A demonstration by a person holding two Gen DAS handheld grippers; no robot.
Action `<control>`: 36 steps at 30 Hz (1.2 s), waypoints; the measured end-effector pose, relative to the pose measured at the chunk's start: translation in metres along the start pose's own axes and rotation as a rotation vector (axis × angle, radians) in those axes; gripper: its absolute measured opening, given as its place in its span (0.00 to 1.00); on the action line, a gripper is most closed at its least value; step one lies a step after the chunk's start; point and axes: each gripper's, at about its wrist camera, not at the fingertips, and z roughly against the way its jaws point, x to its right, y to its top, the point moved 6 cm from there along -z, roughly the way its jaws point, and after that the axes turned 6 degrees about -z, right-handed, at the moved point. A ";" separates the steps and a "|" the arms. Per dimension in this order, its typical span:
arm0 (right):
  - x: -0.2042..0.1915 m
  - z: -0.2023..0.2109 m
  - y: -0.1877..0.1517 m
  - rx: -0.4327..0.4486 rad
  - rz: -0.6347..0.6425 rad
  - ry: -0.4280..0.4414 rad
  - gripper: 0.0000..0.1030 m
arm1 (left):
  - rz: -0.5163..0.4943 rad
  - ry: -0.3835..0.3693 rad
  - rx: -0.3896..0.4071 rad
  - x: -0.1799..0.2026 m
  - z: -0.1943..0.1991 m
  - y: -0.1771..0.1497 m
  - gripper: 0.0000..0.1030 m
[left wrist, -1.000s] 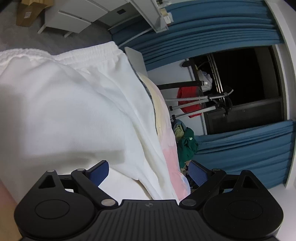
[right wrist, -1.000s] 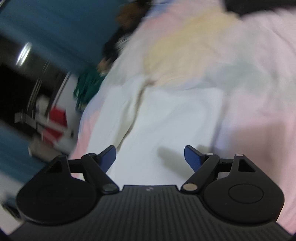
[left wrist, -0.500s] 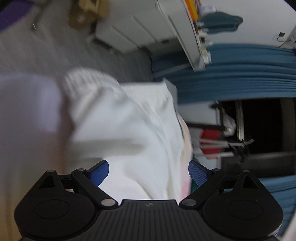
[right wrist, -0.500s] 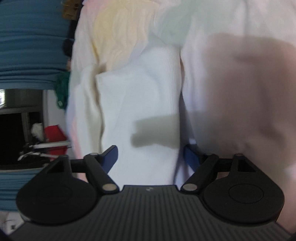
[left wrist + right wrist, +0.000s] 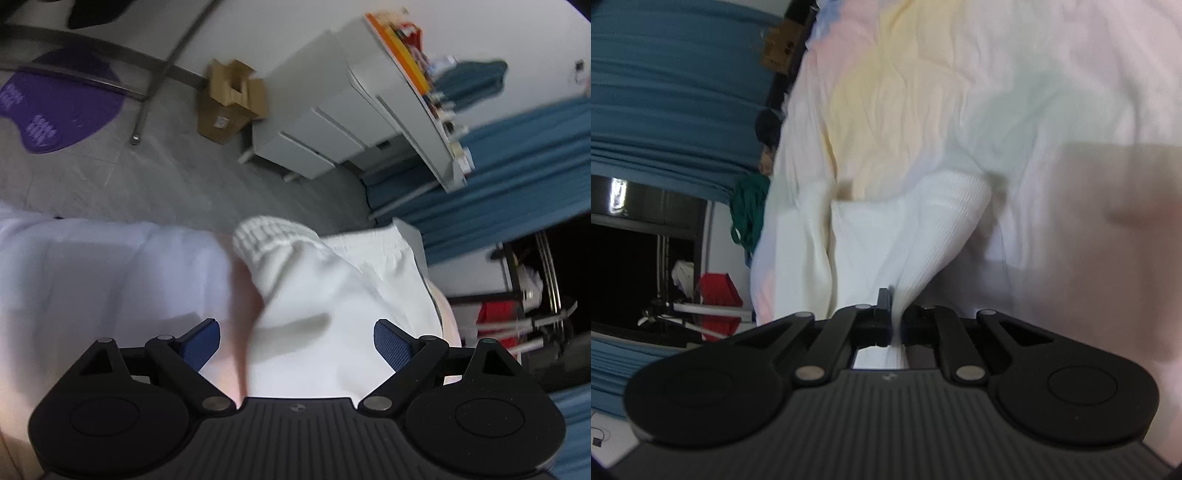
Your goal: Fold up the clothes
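Left wrist view: a purple mat (image 5: 55,107) and cardboard box (image 5: 229,103) now show on the floor, unseen a second ago, and the white trousers (image 5: 332,295) lie on the pastel sheet (image 5: 92,277) with their waistband raised. The left gripper (image 5: 297,343) stays released, fingers wide above the cloth. Right wrist view: the right gripper (image 5: 894,314), wide apart half a second ago, has just been closing and now pinches a ribbed fold of the trousers (image 5: 923,236).
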 end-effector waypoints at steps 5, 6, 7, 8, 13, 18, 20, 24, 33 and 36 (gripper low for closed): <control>0.000 -0.012 0.003 0.008 -0.001 -0.015 0.07 | 0.081 -0.123 -0.204 -0.006 -0.039 -0.011 0.79; 0.002 -0.017 0.003 0.005 -0.006 -0.031 0.08 | 0.082 -0.115 -0.225 -0.007 -0.044 -0.013 0.76; 0.004 -0.021 0.003 0.001 -0.012 -0.047 0.09 | 0.076 -0.102 -0.241 -0.008 -0.049 -0.015 0.75; 0.007 -0.026 0.004 -0.011 -0.016 -0.060 0.10 | 0.057 -0.096 -0.242 -0.005 -0.051 -0.015 0.75; 0.023 -0.040 0.005 -0.050 -0.076 -0.085 0.11 | 0.001 -0.096 -0.219 0.006 -0.058 -0.013 0.43; 0.007 -0.028 0.000 0.015 0.045 -0.100 0.06 | 0.041 -0.186 -0.259 0.009 -0.069 -0.003 0.11; -0.003 -0.019 -0.003 0.062 0.083 -0.085 0.06 | -0.029 -0.237 -0.238 0.018 -0.063 0.004 0.09; -0.019 0.011 -0.003 0.165 0.138 -0.013 0.06 | -0.106 -0.304 -0.172 0.029 -0.032 0.005 0.07; -0.063 0.073 -0.004 0.351 0.340 0.051 0.05 | -0.186 -0.453 -0.169 0.055 0.042 0.008 0.07; -0.099 0.060 0.002 0.367 0.392 0.066 0.05 | -0.225 -0.451 -0.171 0.093 0.033 0.019 0.07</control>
